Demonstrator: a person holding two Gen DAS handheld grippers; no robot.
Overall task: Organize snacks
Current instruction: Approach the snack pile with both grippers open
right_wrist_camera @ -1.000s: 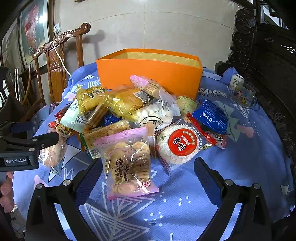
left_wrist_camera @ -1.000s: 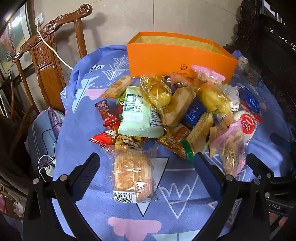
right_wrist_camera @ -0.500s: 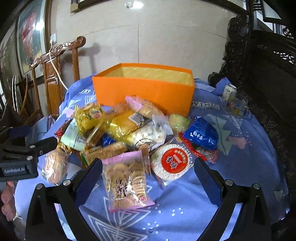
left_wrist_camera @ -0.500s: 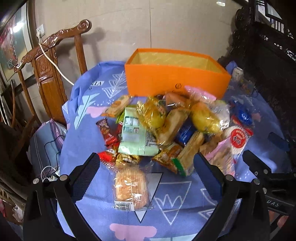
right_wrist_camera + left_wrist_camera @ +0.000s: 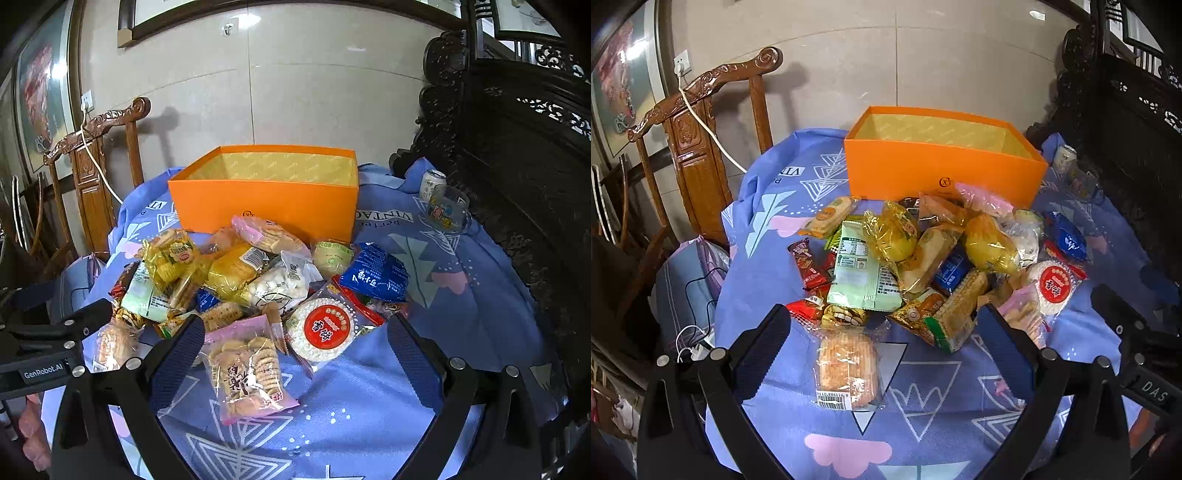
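Currently both black two-finger grippers, left (image 5: 882, 332) and right (image 5: 295, 332), hover spread wide and empty above the near table edge, aimed at the open orange cardboard box (image 5: 942, 173).

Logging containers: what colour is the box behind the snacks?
Orange box, yellowish lining; clearest in right wrist view.

Snack pile (image 5: 923, 266) before box (image 5: 942, 173)

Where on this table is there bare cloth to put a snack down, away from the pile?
Bare cloth lies right of the blue packet, short of the glass mug, and in front of the pink cookie bag. The orange box looks empty. Between box and grippers it's crowded with snacks.
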